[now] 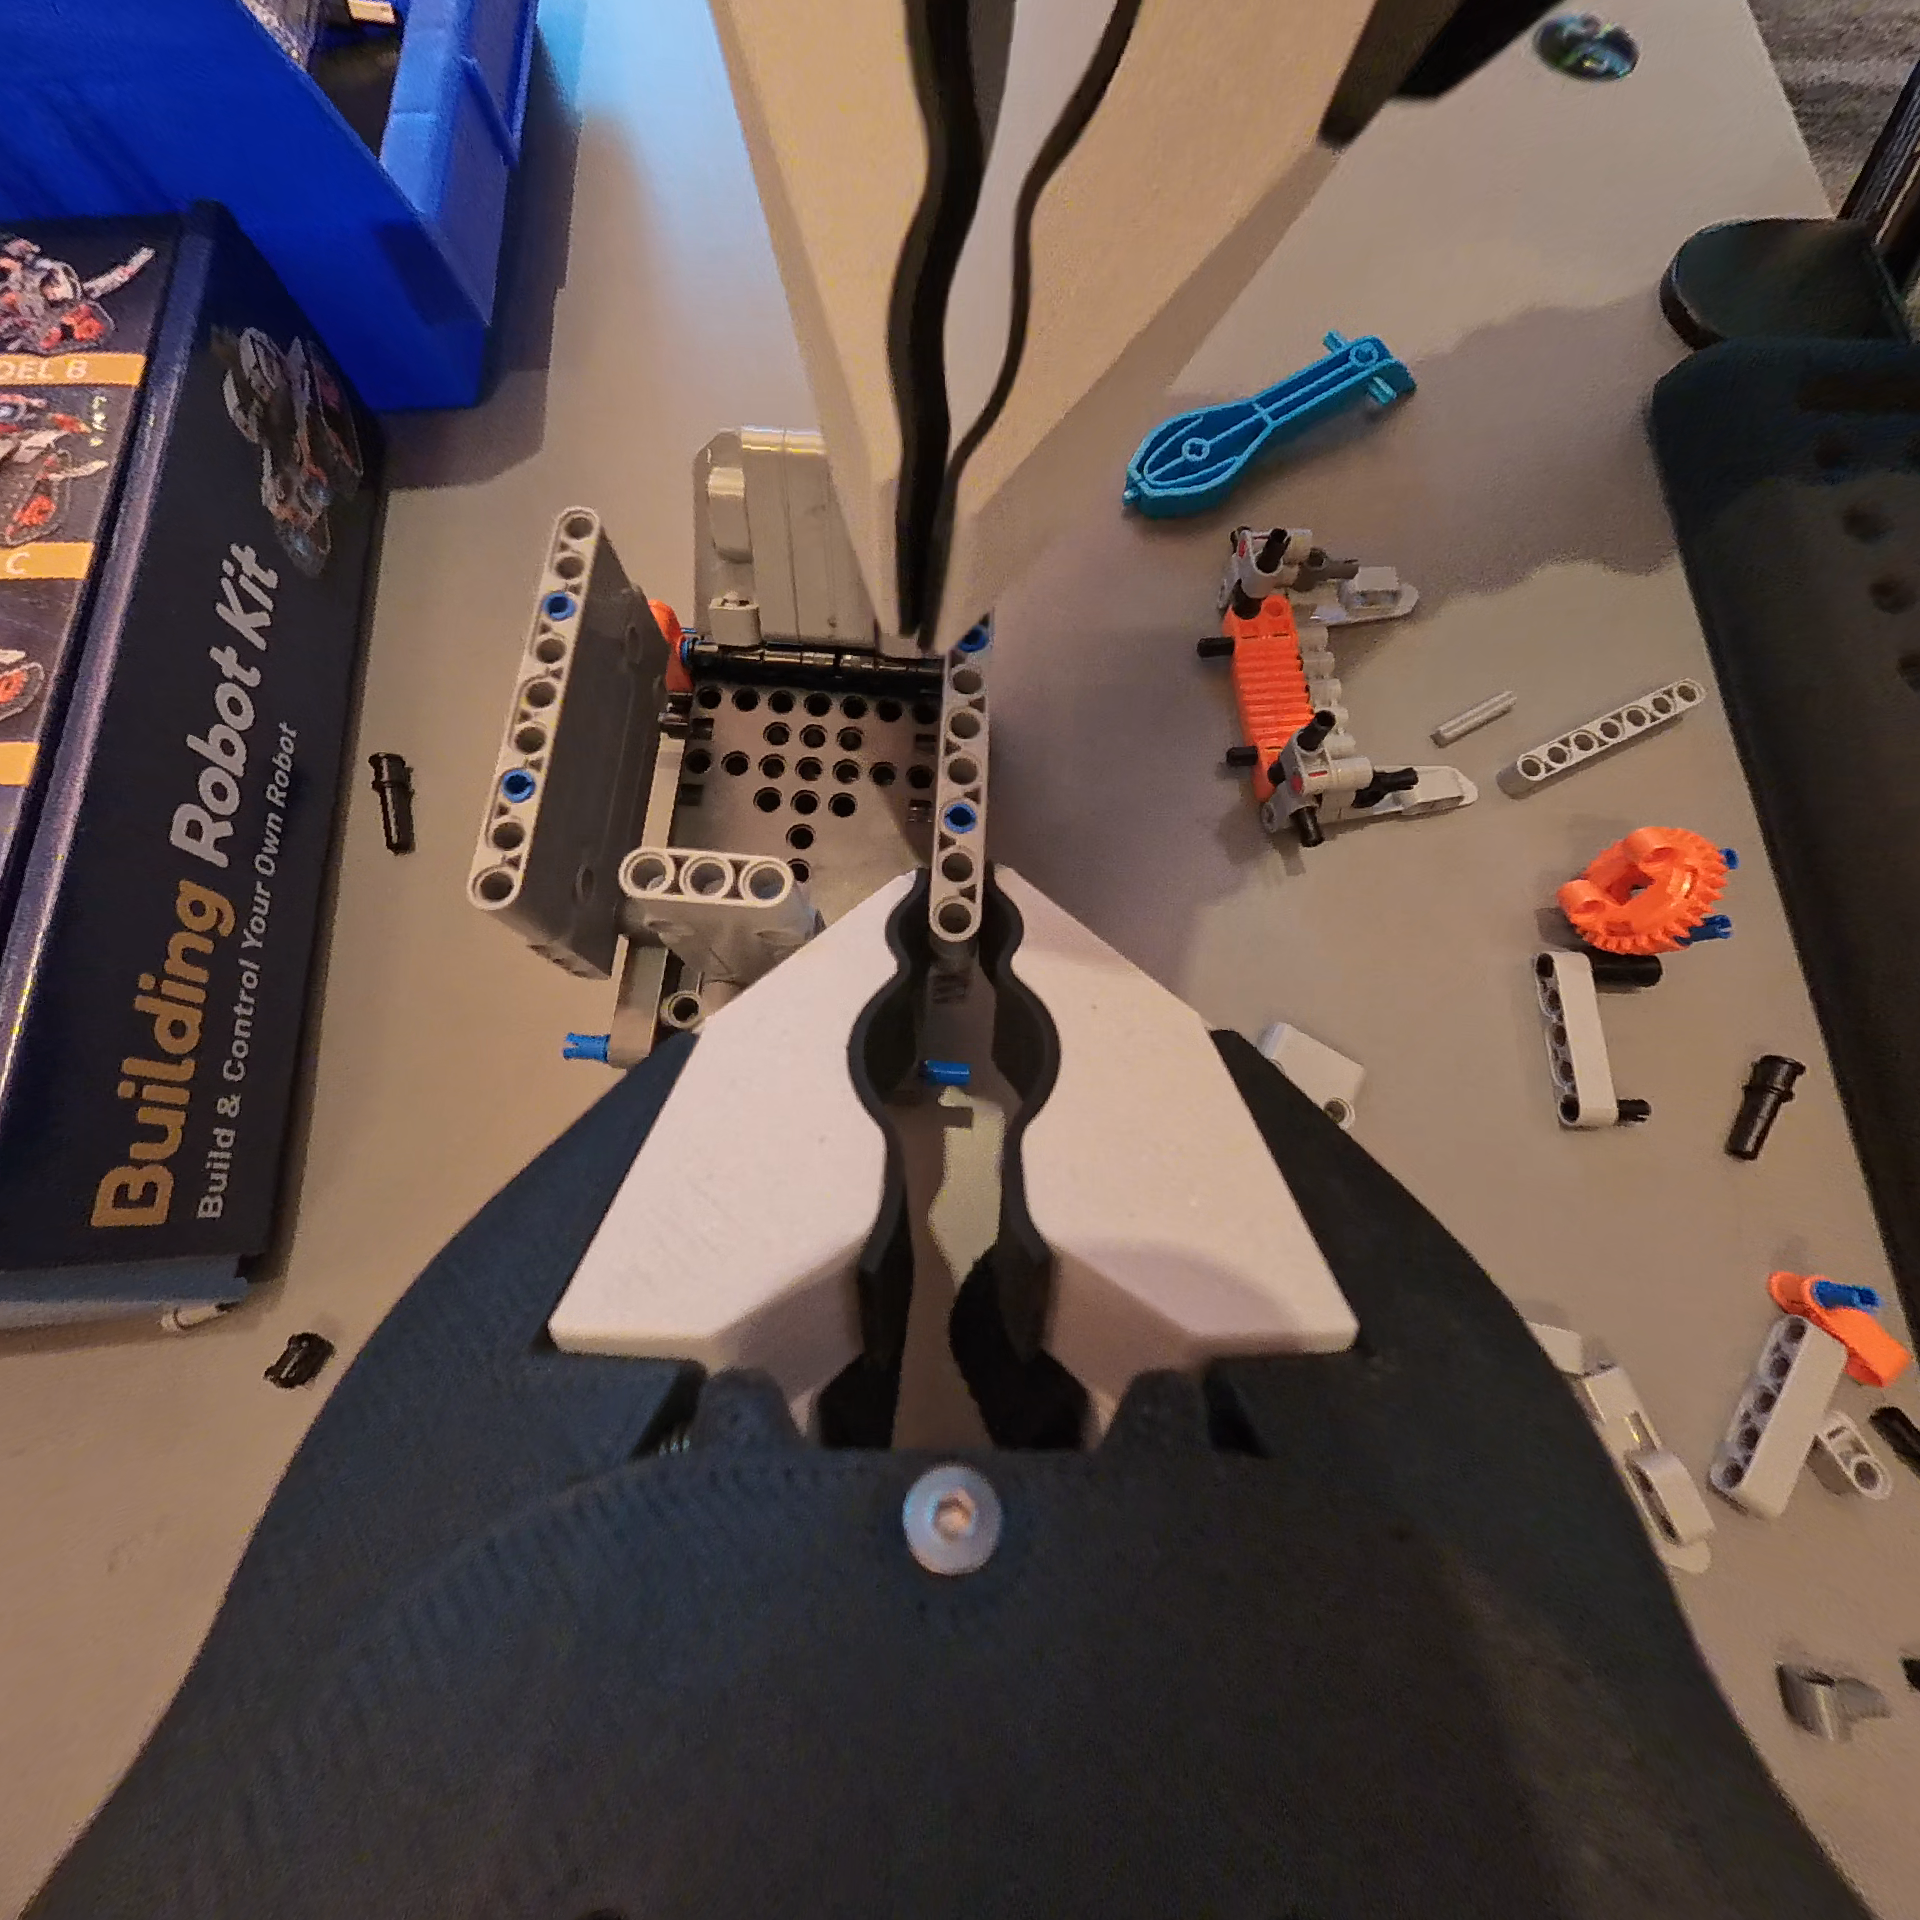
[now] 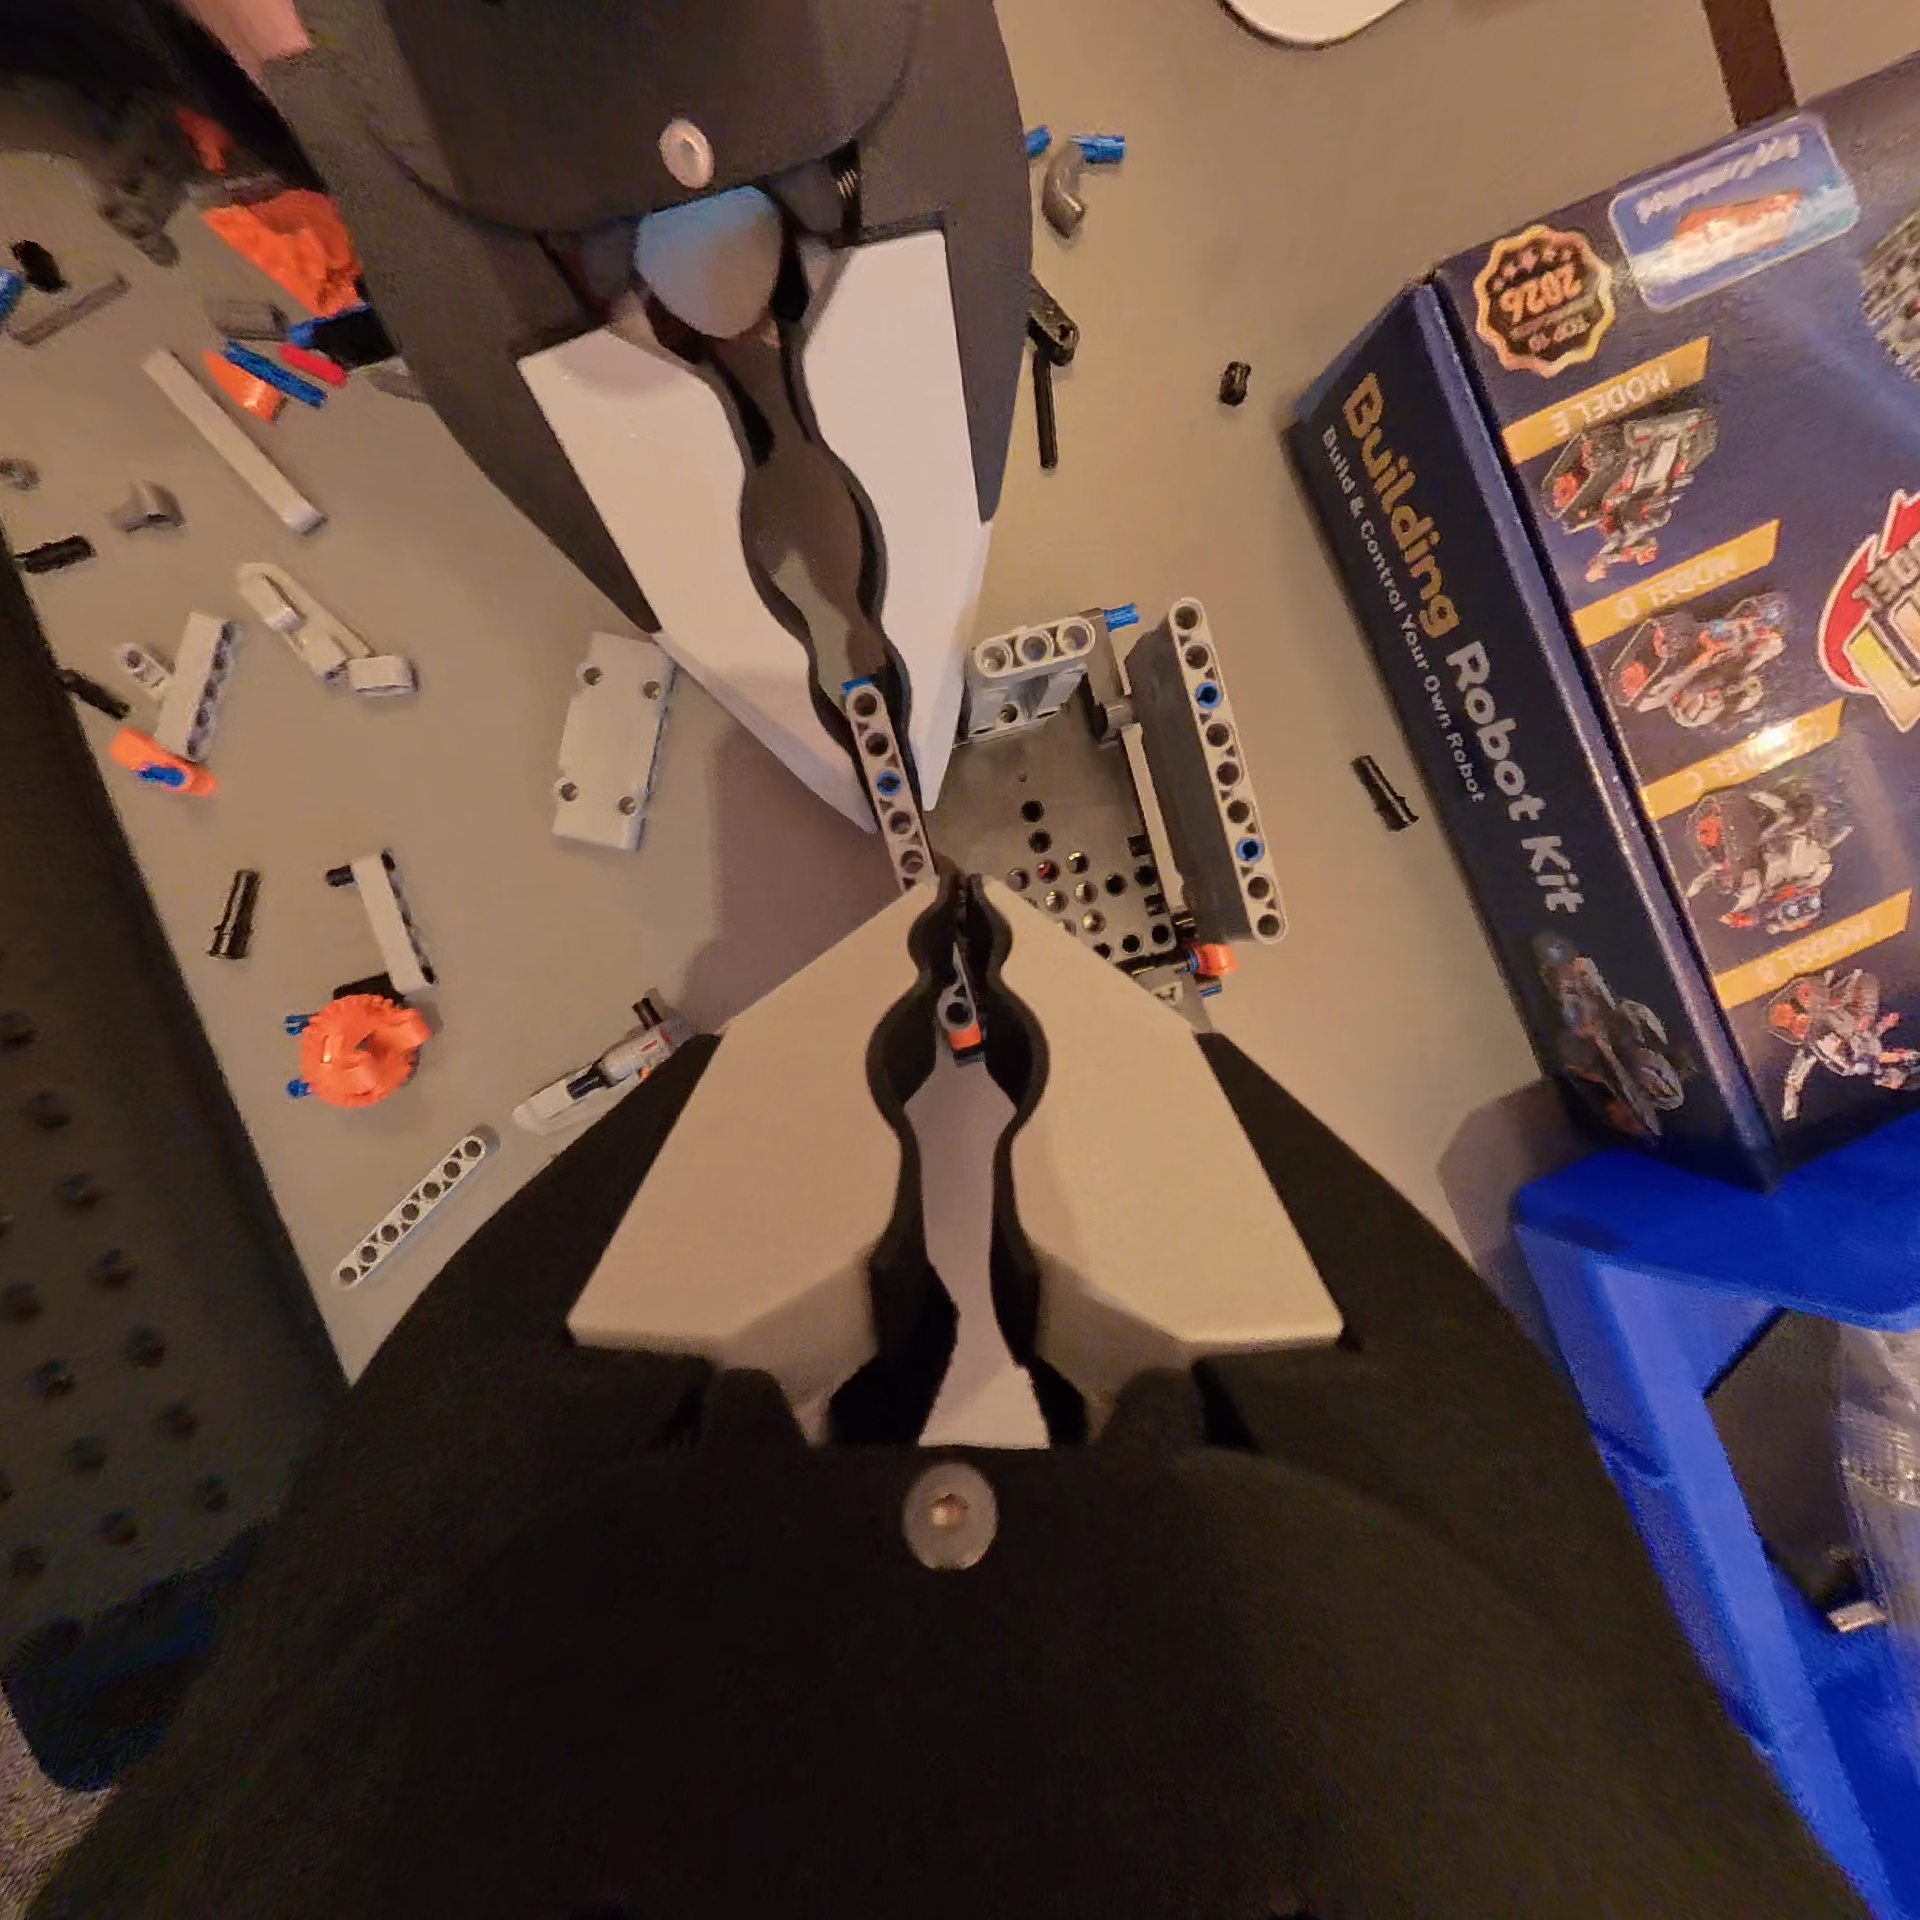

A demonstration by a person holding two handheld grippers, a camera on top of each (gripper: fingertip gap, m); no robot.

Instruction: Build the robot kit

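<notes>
At frame centre your right gripper (image 2: 958,914) is pinching one end of the grey holed beam (image 2: 891,792); your left gripper (image 2: 883,717) is clamping its upper end.

A dark kit box (image 1: 156,748) lies beside a blue bin (image 1: 312,156). Loose parts dot the grey table (image 1: 1143,987): an orange gear (image 1: 1642,888), a blue tool (image 1: 1262,421), a holed grey beam (image 1: 1600,738), black pins.
</notes>
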